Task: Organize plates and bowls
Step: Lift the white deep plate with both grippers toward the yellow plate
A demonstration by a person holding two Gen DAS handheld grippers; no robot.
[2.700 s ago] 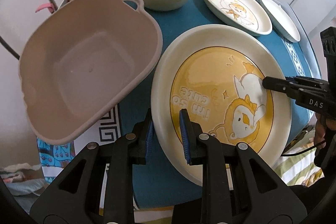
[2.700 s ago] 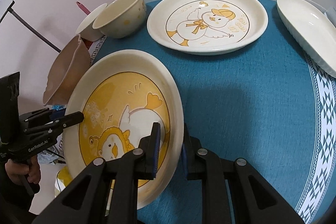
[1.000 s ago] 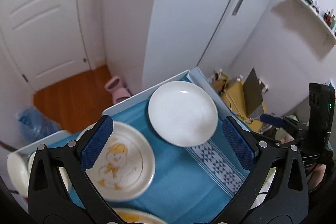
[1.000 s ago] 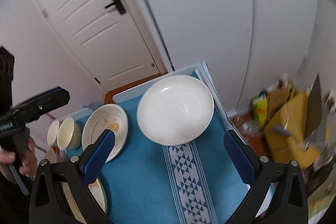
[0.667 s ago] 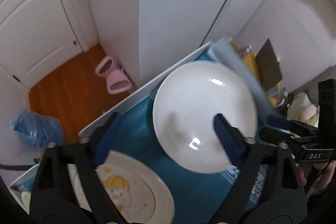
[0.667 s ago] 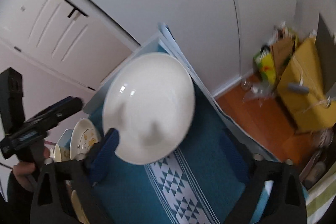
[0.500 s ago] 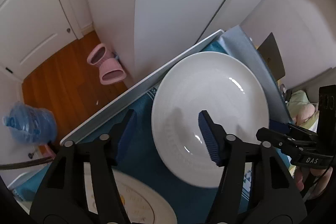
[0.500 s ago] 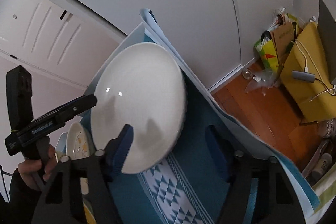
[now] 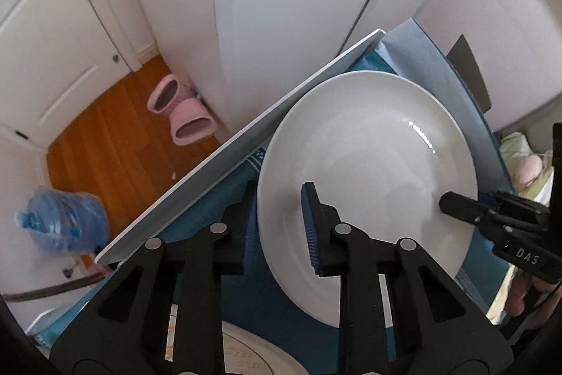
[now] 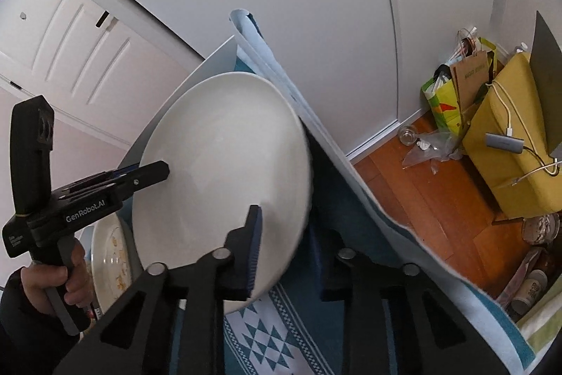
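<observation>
At the far corner of the teal woven tablecloth (image 9: 224, 199): plain white round ceramic plate (image 9: 368, 171), rim near the cloth's edge. Left gripper (image 9: 281, 220) straddles its left rim, jaws closing, one finger above, one beneath. Right gripper (image 10: 291, 234) likewise closing over the opposite rim. Advice: seat both grips fully, then lift level and together. Beside it, nearer: cream plate with yellow print (image 10: 112, 255).

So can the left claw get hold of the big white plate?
Looks like yes: the left claw straddles the near rim of the white plate, one finger above and one beneath, closing on it, with nothing else in the way.
</observation>
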